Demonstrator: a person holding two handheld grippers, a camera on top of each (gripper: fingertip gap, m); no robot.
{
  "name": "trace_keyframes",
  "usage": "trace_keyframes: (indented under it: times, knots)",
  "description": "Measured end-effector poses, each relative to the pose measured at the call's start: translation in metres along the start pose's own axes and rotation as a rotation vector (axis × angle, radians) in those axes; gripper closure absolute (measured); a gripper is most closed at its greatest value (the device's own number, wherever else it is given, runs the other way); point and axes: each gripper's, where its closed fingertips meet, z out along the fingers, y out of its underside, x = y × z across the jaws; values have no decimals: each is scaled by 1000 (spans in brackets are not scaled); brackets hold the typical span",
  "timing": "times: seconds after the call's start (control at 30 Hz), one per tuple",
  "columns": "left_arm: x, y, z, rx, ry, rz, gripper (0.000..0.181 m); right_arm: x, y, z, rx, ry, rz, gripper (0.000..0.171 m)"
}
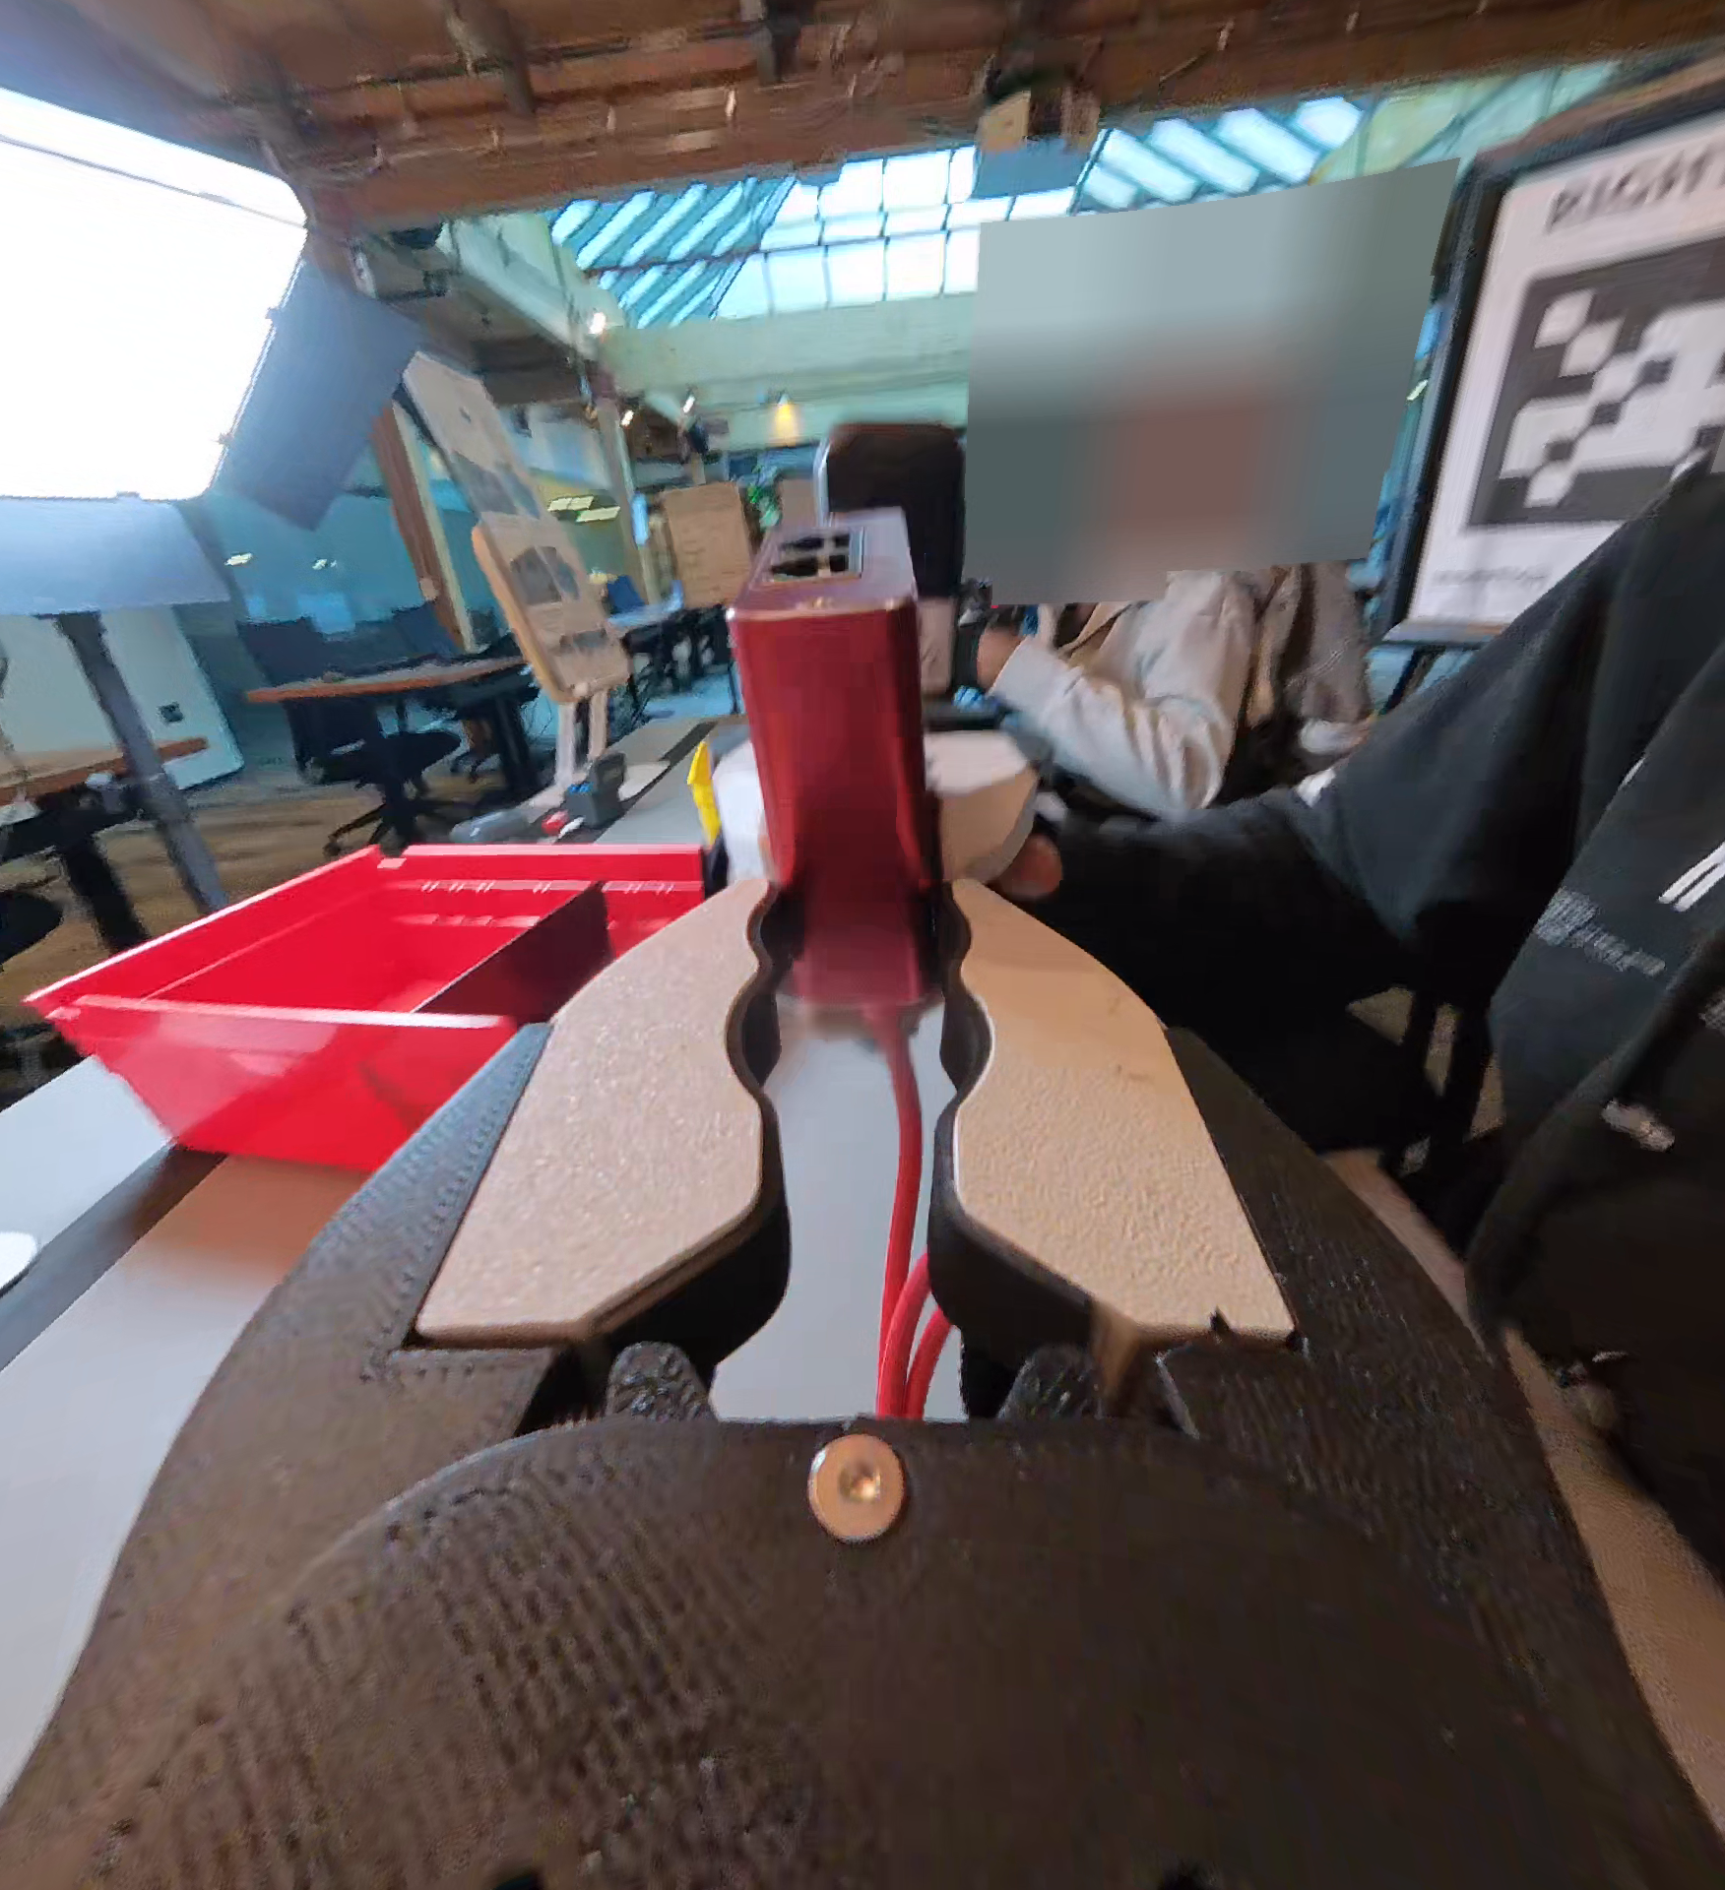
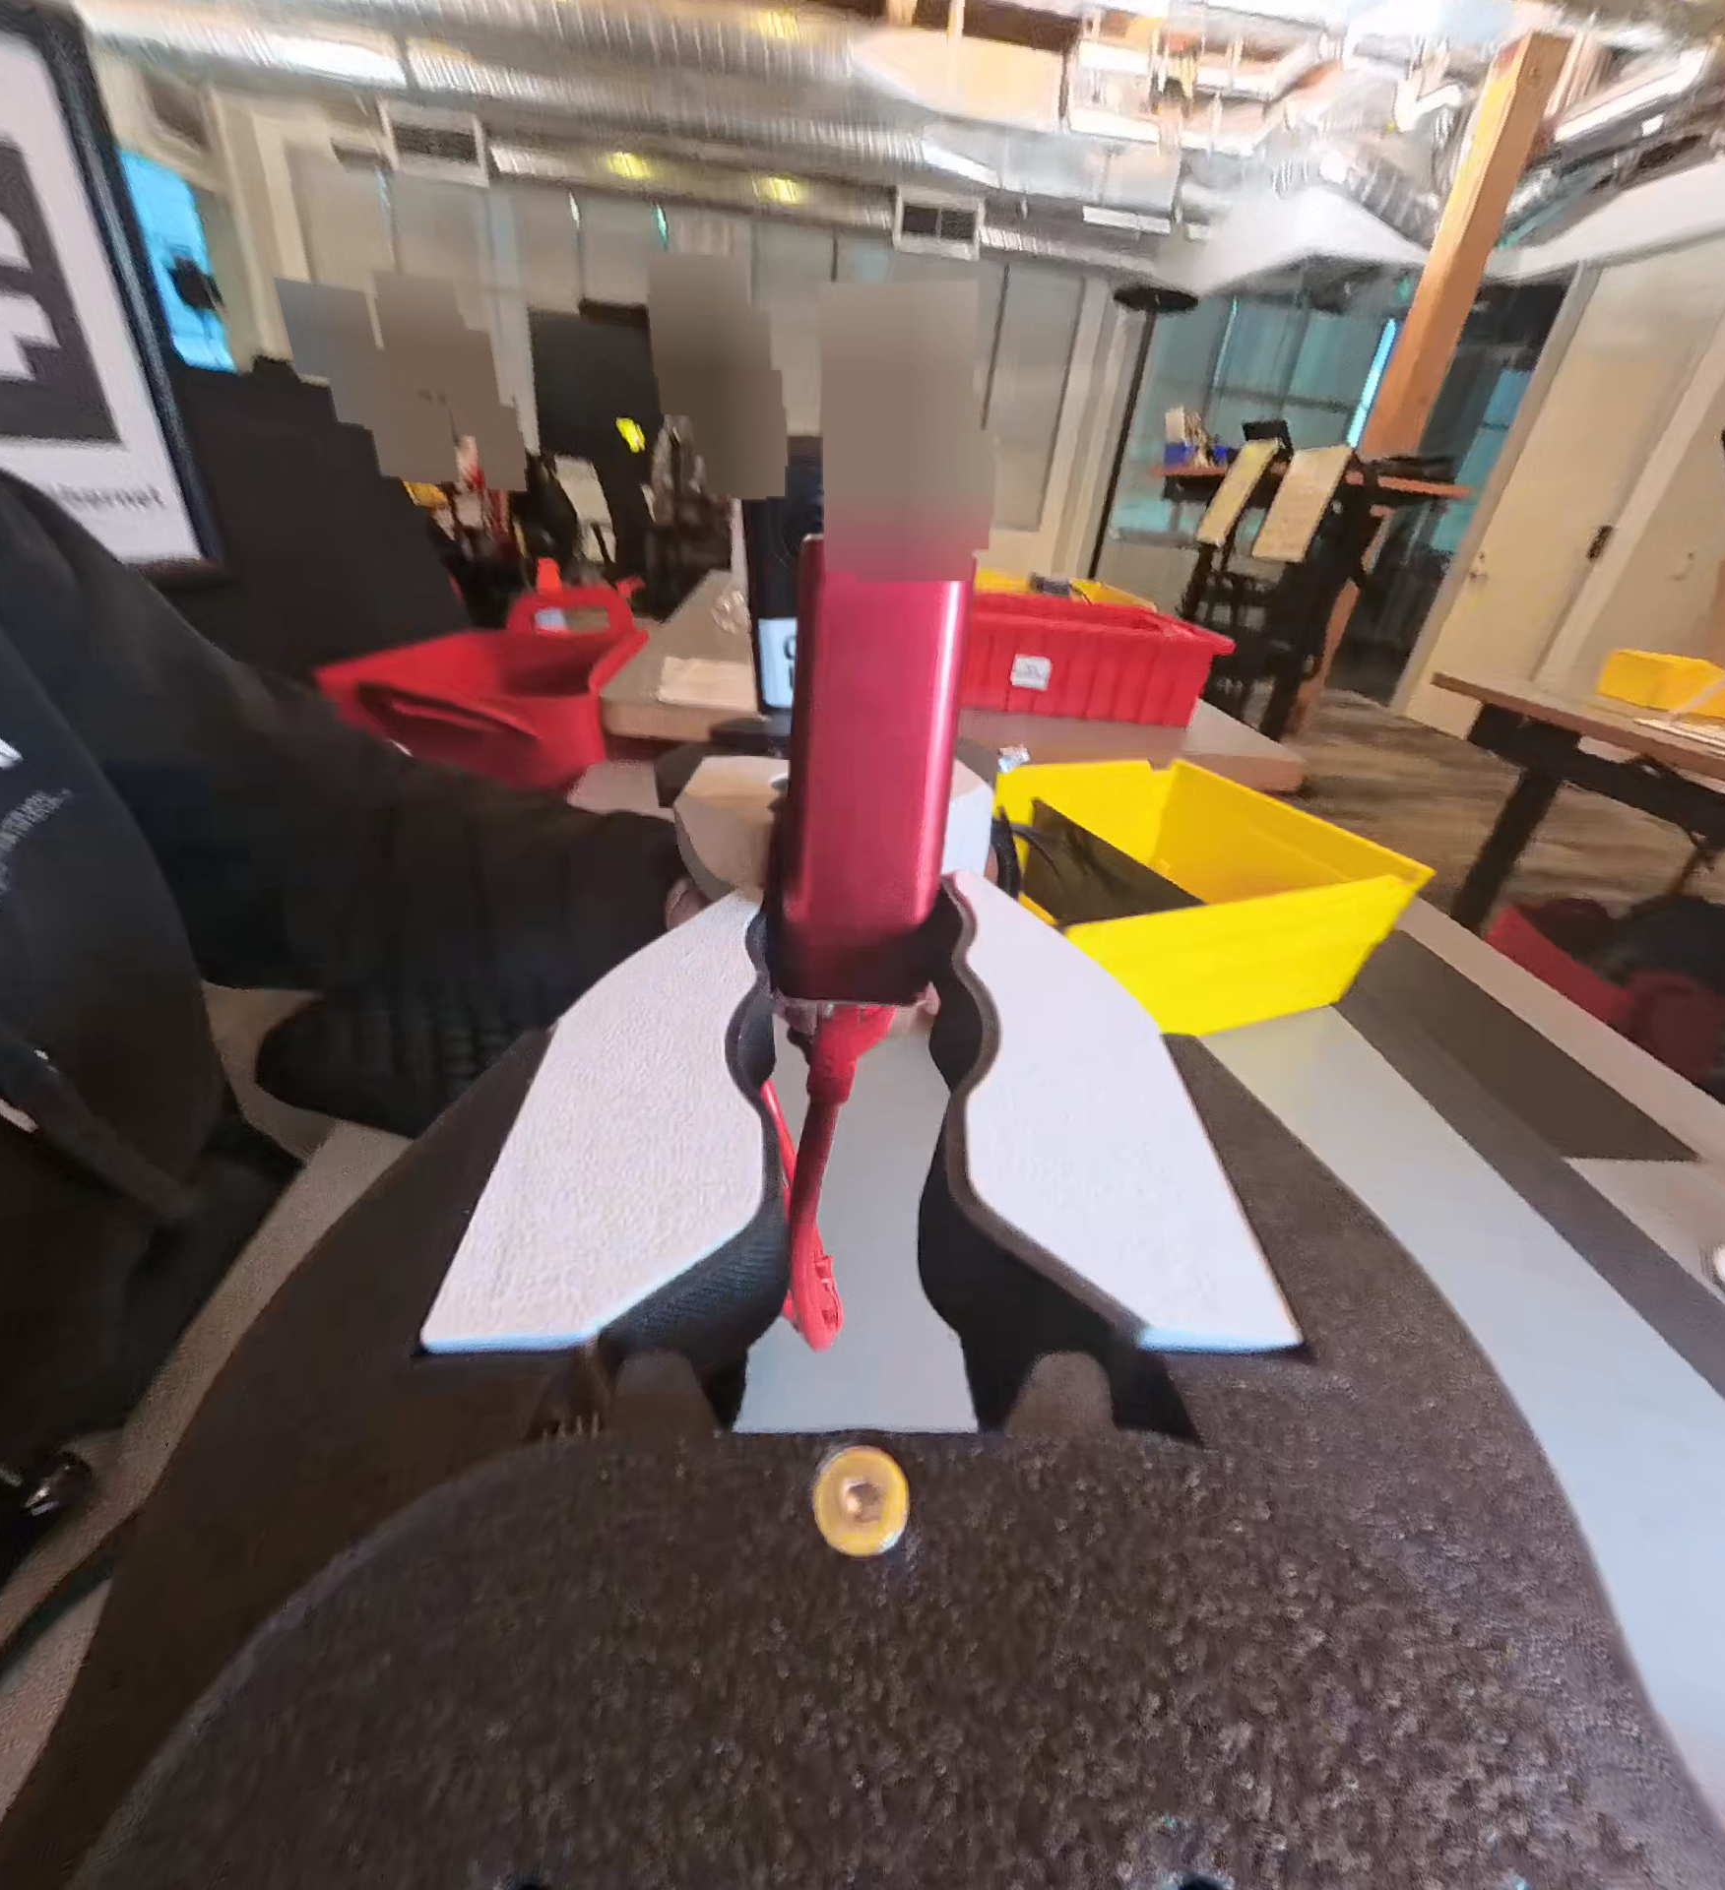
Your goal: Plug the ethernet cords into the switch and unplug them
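Observation:
A red metal switch (image 1: 833, 736) is held upright above the table, with its dark ports on the far top face. My left gripper (image 1: 858, 920) is shut on its lower end. Red ethernet cords (image 1: 901, 1176) hang from its underside between the fingers. In the right wrist view the same switch (image 2: 874, 736) stands between the tips of my right gripper (image 2: 853, 920), which is shut on it. A red cord (image 2: 823, 1105) is plugged in below, and a loose red plug dangles under it. Each view shows the other gripper's white finger behind the switch (image 1: 981, 808) (image 2: 725, 818).
A red bin (image 1: 326, 982) sits on the grey table (image 1: 71, 1381) to the left. A yellow bin (image 2: 1237, 900) sits to the right, with red bins (image 2: 490, 685) farther back. A person's dark sleeve (image 1: 1247, 900) reaches in. A marker board (image 1: 1605, 358) stands behind. Less than 4 cm separates the two grippers' tips.

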Motion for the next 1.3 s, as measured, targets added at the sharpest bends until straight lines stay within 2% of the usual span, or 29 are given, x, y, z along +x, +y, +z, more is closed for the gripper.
trace_keyframes:
  times: [0.13, 0.23, 0.37, 0.4, 0.43, 0.5, 0.73, 0.87, 0.93, 1.0, 1.03, 1.2, 1.3]
  knots:
    - [-19, 15, -17, -181, -161, 168, 151, 11, 2, -9, -146, 124, -121, 145]
    - [-25, 15, -29, -269, -214, 188, 138, 21, 13, -21, -343, 266, -304, 145]
    - [-15, 29, -22, -391, -214, 306, 132, 8, 36, -14, -548, 266, -487, 145]
    - [-13, 39, -18, -450, -209, 350, 135, 4, 45, -10, -587, 248, -522, 145]
    - [-11, 50, -17, -507, -209, 409, 146, 1, 53, -5, -616, 238, -549, 145]
    - [-13, 67, -20, -592, -205, 498, 150, 2, 68, -4, -669, 237, -596, 145]
    - [-10, 80, -25, -566, -177, 564, 153, 8, 88, -5, -672, 232, -568, 143]
    - [-4, 81, -22, -566, -154, 587, 154, 13, 108, -5, -640, 191, -516, 126]
    - [0, 81, -19, -563, -136, 600, 154, 11, 110, -1, -609, 177, -533, 123]
    - [6, 81, -15, -553, -116, 609, 154, 9, 107, 4, -602, 175, -589, 128]
    - [7, 81, -14, -553, -117, 619, 154, 5, 107, 6, -606, 159, -621, 142]
    - [1, 78, -12, -514, -161, 609, 153, 11, 101, 4, -640, 211, -660, 142]
    - [-3, 84, -18, -511, -147, 431, 149, 20, 106, -3, -719, 274, -730, 142]
